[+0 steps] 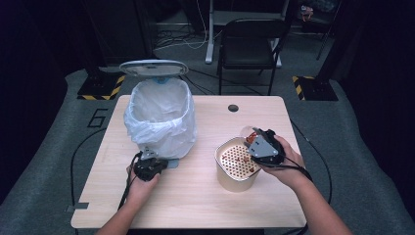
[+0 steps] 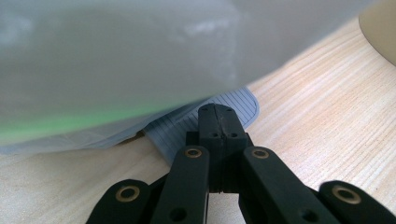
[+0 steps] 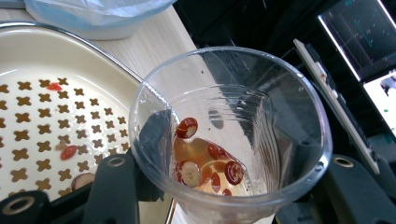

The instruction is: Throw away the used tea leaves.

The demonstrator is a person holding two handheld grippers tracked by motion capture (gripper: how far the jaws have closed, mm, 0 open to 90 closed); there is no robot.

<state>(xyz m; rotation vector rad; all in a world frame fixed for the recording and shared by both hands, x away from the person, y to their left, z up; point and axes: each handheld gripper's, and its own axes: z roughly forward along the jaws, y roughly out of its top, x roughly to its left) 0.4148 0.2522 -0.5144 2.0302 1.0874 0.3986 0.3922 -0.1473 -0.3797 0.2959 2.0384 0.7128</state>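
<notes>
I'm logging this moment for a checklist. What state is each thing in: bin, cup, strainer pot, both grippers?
Trash bin: lid up, lined with a white bag.
Plastic cup: held tilted beside the pot, some liquid and red slices inside.
Strainer pot: upright, a few red slices on its perforated insert.
Left gripper: shut, tips at the bin's grey pedal.
Right gripper: shut on the cup.

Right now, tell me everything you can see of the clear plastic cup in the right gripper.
The clear plastic cup is thin, ribbed and see-through, with a round rolled rim. The right gripper clamps it, one black jaw on each side of its wall. It holds a little amber liquid and several red slices with pale centres; one slice sticks to the inner wall. In the high view it sits at the far right edge of the beige strainer bin.
</notes>
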